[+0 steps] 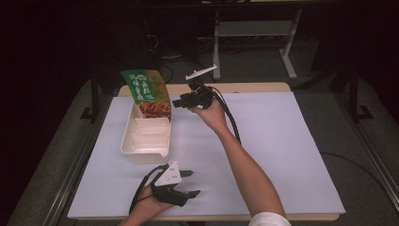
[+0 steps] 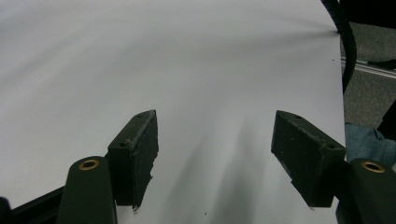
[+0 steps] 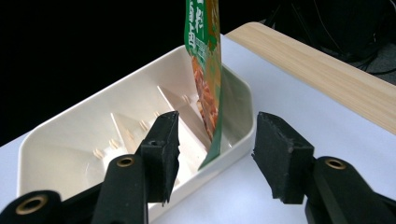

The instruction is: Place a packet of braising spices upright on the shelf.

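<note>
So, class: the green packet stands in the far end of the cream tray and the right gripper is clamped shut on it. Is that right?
Not quite. The green packet does stand in the far end of the cream tray, but the right gripper is open, its jaws apart and clear of the packet, as the right gripper view shows.

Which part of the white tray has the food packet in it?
The far end compartment of the tray holds the green packet; the nearer compartments are empty.

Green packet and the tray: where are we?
Done: the green packet stands in the far end compartment of the cream tray, leaning on its wall. In hand: nothing; the right hand-held gripper is open beside the packet, pads off it. Left hand-held gripper open over bare table. Left: the tray's other compartments are empty.
</note>
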A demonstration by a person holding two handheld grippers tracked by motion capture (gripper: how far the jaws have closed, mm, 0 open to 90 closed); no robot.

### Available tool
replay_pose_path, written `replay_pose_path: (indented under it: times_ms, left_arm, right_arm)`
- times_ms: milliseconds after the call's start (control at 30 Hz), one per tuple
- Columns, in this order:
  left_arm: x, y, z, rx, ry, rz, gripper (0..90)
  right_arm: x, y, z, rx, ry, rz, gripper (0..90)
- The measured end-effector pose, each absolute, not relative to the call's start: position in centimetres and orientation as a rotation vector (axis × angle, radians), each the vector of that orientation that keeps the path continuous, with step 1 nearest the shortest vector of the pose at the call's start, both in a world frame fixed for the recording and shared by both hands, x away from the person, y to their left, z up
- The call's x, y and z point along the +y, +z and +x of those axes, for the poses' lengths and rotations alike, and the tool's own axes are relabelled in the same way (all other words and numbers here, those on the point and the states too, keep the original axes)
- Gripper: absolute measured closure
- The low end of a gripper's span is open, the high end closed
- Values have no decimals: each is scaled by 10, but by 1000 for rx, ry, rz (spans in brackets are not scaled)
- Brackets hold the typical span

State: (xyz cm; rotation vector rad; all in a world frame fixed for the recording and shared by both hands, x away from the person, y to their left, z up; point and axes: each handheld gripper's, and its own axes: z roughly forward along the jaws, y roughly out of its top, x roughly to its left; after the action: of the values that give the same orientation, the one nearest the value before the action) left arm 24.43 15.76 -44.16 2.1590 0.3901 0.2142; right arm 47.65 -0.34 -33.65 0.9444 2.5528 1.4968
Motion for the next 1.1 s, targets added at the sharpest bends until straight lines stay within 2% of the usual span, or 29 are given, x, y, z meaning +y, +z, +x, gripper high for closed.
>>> replay_pose_path:
  times_ms: [733, 1100]
  left_arm:
    - [160, -442, 244, 405, 217, 2160, 298]
    - [161, -443, 245, 406, 218, 2160, 297]
  right_arm:
    - [-60, -342, 452, 2590, 1498, 993, 388]
    - [-77, -350, 439, 2588, 1492, 993, 381]
